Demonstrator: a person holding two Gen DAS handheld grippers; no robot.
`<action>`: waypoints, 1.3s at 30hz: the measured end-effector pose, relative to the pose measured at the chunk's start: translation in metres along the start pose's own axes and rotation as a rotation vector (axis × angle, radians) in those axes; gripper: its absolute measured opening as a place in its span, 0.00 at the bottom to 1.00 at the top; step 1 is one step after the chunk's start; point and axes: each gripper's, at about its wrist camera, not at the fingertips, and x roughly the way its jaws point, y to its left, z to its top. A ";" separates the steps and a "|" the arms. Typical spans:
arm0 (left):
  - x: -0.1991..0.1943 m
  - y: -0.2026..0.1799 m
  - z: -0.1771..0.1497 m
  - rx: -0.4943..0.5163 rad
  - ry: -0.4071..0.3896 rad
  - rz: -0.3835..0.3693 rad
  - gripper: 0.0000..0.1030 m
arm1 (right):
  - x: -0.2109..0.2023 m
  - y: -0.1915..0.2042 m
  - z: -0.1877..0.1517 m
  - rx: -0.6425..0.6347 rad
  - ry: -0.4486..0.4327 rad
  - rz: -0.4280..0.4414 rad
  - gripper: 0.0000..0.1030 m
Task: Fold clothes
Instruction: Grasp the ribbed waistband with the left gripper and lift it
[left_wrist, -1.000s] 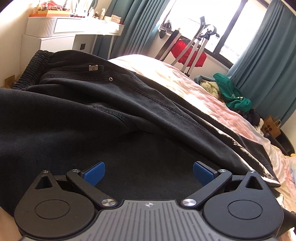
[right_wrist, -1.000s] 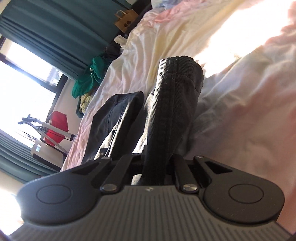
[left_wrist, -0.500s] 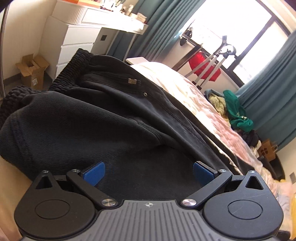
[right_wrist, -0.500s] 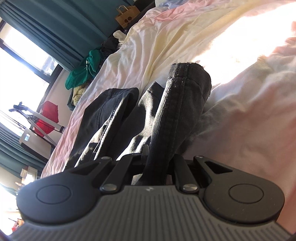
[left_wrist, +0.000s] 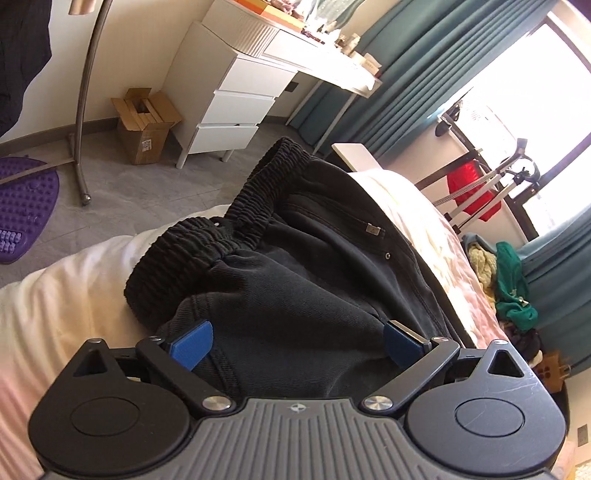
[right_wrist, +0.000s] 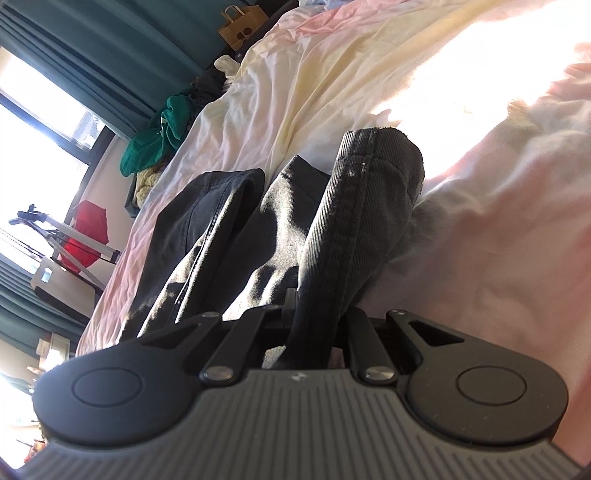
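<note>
On bed, trousers lengthwise, waistband toward drawers

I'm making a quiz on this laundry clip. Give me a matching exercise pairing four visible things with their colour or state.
Things:
1. left gripper
2. right gripper
3. cardboard box
4. garment on the rack

States:
a. red
b. shut on the black trousers
c. open on the floor
d. open, blue pads apart

Pairs: 1-d, 2-b, 3-c, 4-a
</note>
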 end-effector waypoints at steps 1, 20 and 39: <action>-0.005 0.002 -0.001 0.000 -0.007 0.006 0.97 | 0.000 0.000 0.000 0.003 0.001 0.000 0.08; 0.063 0.041 -0.025 -0.319 0.202 -0.058 0.69 | -0.024 0.014 0.003 -0.060 -0.159 0.090 0.06; 0.033 0.038 -0.032 -0.294 0.079 -0.193 0.09 | -0.034 0.023 -0.001 -0.094 -0.256 0.098 0.05</action>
